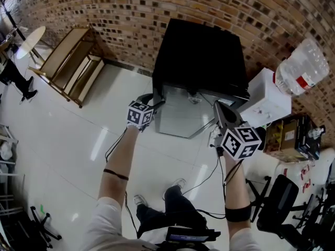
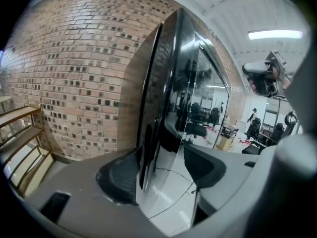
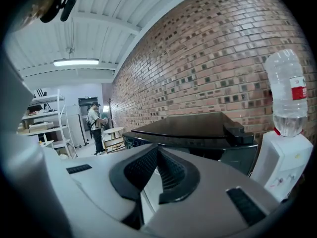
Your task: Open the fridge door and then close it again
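A low black fridge [image 1: 201,56] stands against the brick wall, its glossy door [image 1: 180,114] facing me and lying flat against the body. My left gripper [image 1: 152,99] is at the door's left edge. In the left gripper view its jaws [image 2: 161,167] stand open, the door's dark edge [image 2: 148,133] runs up between them, and the pads are off it. My right gripper [image 1: 220,109] hangs in front of the door's right side. Its jaws [image 3: 157,152] are shut with nothing between them, and the fridge top [image 3: 198,125] lies just beyond.
A white water dispenser [image 1: 267,103] with a clear bottle [image 1: 301,67] stands right of the fridge. A wooden rack [image 1: 70,64] leans at the wall on the left. A box of goods [image 1: 290,137] and a black office chair [image 1: 277,203] are at the right. A person [image 3: 94,123] stands far off.
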Demonstrator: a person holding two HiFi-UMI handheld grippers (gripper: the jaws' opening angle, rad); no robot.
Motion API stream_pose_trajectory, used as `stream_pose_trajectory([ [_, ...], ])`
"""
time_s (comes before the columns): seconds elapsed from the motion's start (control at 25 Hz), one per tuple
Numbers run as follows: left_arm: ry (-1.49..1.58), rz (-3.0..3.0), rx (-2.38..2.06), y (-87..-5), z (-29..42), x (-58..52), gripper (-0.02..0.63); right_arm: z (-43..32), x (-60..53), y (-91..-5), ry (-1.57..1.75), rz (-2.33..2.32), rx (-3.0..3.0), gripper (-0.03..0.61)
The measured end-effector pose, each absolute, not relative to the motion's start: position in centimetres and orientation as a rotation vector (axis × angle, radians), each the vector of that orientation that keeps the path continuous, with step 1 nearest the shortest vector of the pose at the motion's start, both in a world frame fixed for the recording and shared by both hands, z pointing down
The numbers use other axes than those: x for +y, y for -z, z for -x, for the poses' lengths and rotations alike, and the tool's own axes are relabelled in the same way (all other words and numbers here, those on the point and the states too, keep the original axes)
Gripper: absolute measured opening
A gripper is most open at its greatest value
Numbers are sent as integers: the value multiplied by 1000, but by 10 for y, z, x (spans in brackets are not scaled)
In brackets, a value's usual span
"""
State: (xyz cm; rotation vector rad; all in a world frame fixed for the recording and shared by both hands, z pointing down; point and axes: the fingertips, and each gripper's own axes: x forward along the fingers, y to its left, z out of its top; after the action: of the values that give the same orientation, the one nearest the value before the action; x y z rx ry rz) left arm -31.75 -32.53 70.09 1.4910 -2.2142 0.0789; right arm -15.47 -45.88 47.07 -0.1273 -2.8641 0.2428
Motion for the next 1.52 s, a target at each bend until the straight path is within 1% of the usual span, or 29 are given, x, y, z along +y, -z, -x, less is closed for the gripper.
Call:
stream_pose_trajectory([
  [0.2,-82,-1485,-2228,-702,318,-326,280,159,-467,-474,-232,117,-2872,5],
  [0.4,-65,-1472,-2228,-702,316,-329,276,176,-481,-458,-208,142,-2899,5],
  [0.64,-84,-1456,-2233,-700,314,-325,250,168,-483,-470,-228,149,-2888,5],
  [0.72,-59,-1421,-2265,-699,312,-323,229,163,-486,-474,-253,146,-2886,5],
  [0.8,-60,-1398,-2285,-699,311,-321,222,160,-489,-472,-259,144,-2891,5],
  [0.84,-80,-1394,-2292,-700,310,-321,183,159,-491,-471,-259,143,-2896,5],
  [0.88,-106,-1397,-2296,-700,310,-321,178,158,-493,-468,-260,140,-2902,5],
  [1.52,-177,-1370,-2316,-699,304,-324,178,141,-502,-472,-266,146,-2919,5],
])
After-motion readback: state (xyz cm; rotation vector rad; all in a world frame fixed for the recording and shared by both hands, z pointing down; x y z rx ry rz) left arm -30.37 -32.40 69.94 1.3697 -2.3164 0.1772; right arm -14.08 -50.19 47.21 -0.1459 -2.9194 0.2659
